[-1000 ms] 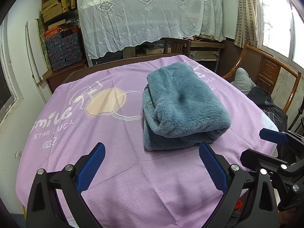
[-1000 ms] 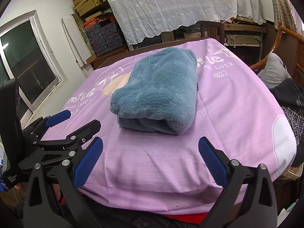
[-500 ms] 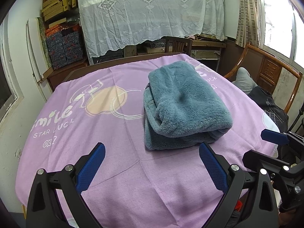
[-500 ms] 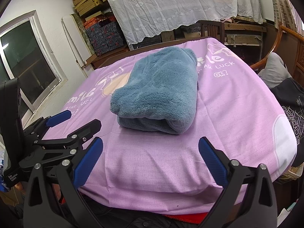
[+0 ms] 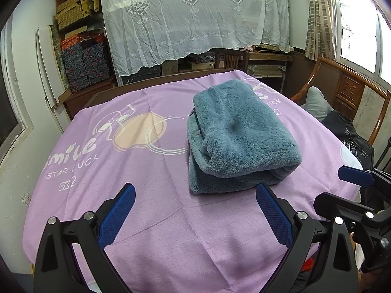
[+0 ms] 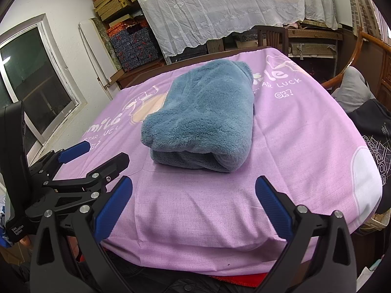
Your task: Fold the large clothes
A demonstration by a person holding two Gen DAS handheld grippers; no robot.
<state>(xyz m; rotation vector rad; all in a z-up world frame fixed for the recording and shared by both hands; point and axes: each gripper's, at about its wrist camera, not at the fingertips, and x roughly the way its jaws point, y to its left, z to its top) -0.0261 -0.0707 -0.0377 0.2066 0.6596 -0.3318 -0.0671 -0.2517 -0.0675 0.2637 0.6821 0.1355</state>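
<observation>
A blue-grey fleece garment (image 5: 234,134) lies folded in a thick bundle on the purple tablecloth (image 5: 151,219), right of the table's middle. It also shows in the right wrist view (image 6: 205,119). My left gripper (image 5: 195,210) is open and empty, hovering above the near part of the table, short of the bundle's front fold. My right gripper (image 6: 194,202) is open and empty over the table's front edge, also short of the bundle. The right gripper shows at the right edge of the left wrist view (image 5: 354,195), and the left gripper at the left edge of the right wrist view (image 6: 80,166).
A wooden armchair (image 5: 342,90) with dark and grey clothes (image 5: 347,131) stands right of the table. A dining chair (image 5: 232,58) is behind it. Shelves with boxes (image 5: 83,68) and a white lace cover (image 5: 185,19) line the back wall.
Both grippers stay open. The left wrist view has shifted slightly, so the bundle sits a touch higher and further right; the garment itself has not moved.
</observation>
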